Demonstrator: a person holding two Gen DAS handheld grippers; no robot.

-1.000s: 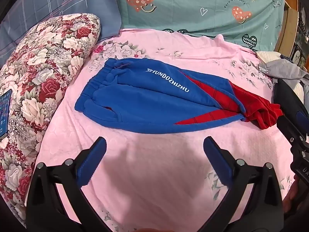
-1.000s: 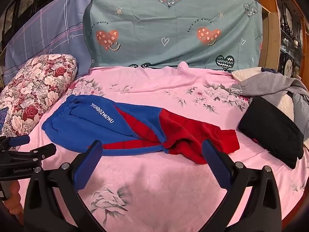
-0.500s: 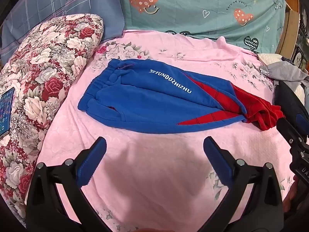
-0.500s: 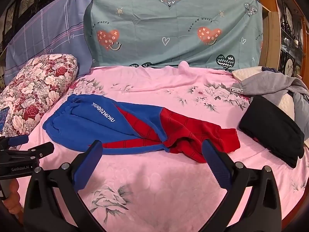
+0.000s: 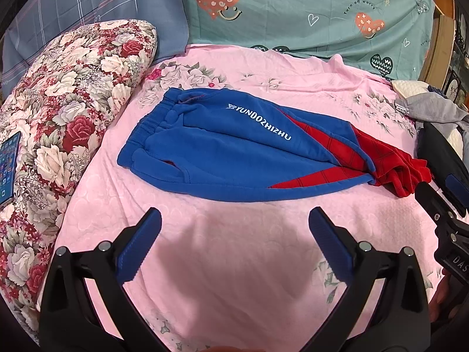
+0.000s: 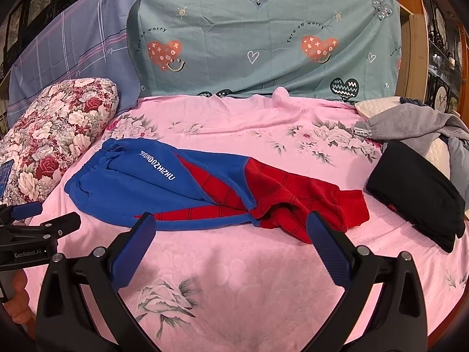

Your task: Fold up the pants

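Note:
Blue and red pants (image 5: 234, 152) lie folded lengthwise on the pink bed sheet (image 5: 234, 264), waistband at the left, red leg ends at the right; they also show in the right wrist view (image 6: 205, 193). My left gripper (image 5: 234, 228) is open and empty, hovering just short of the pants' near edge. My right gripper (image 6: 231, 228) is open and empty, close to the near edge by the red leg ends. Each gripper shows at the edge of the other's view.
A floral pillow (image 5: 67, 94) with a phone (image 5: 8, 167) on it lies at the left. A folded black garment (image 6: 416, 187) and grey clothes (image 6: 410, 123) lie at the right. A teal heart-print sheet (image 6: 263, 35) hangs behind the bed.
Both grippers have moved a little closer to the pants, which look larger in both views. Both stay open and the pants have not moved.

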